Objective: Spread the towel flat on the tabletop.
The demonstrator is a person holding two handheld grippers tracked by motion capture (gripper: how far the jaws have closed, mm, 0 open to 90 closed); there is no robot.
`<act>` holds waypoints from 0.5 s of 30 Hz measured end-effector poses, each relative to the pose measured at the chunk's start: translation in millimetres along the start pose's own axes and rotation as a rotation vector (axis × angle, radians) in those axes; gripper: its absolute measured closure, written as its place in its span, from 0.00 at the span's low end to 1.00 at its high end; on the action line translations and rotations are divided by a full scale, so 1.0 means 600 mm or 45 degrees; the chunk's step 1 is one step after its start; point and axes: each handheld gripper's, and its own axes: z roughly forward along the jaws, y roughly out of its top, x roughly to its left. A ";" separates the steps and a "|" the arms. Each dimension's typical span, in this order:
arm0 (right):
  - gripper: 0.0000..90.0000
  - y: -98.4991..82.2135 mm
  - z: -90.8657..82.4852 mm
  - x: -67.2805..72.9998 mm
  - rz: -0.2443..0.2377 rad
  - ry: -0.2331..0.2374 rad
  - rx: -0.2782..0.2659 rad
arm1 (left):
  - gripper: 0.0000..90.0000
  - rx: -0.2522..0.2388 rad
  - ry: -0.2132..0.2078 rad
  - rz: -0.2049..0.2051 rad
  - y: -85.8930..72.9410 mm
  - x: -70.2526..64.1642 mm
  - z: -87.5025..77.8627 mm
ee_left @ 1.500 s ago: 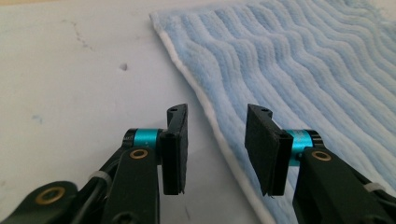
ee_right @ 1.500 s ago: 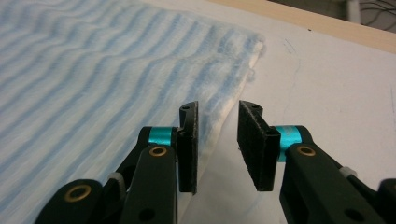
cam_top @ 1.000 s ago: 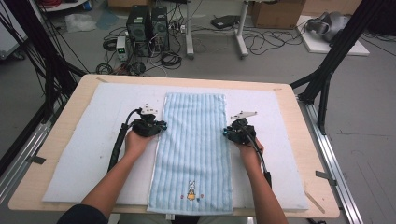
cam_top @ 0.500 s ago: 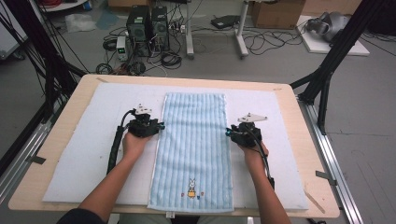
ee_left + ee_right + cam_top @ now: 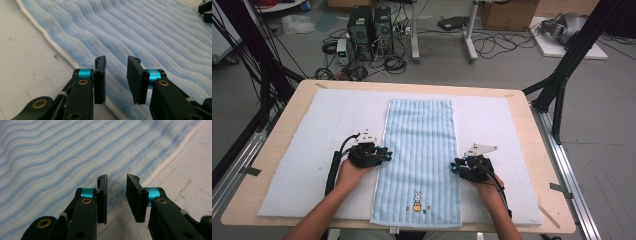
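Blue striped towel (image 5: 420, 159) lay flat mid-tabletop (image 5: 532, 125) on the white pad (image 5: 327, 130); left gripper (image 5: 384, 153) and right gripper (image 5: 456, 167) sat at its long edges, jaws slightly parted after just opening, gripping nothing.

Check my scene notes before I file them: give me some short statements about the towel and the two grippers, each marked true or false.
1. The blue striped towel lies flat and unfolded on the white mat. True.
2. The left gripper is clamped on the towel's edge. False: its jaws stand apart with nothing between them.
3. The right gripper sits by the towel's right edge, jaws apart. True.
4. The towel's rabbit picture is at its far end. False: it is at the end nearest the person.
5. Both grippers hold something. False: neither does.
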 end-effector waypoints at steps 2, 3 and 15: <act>0.82 0.000 -0.001 0.004 -0.018 -0.011 0.013 | 0.79 0.016 0.013 0.026 -0.003 -0.007 -0.002; 0.82 0.000 -0.001 0.006 -0.025 -0.015 0.017 | 0.79 0.019 0.025 0.048 -0.005 -0.011 -0.004; 0.74 -0.008 -0.020 0.018 -0.057 0.036 0.047 | 0.88 0.024 -0.023 0.082 -0.023 -0.028 -0.027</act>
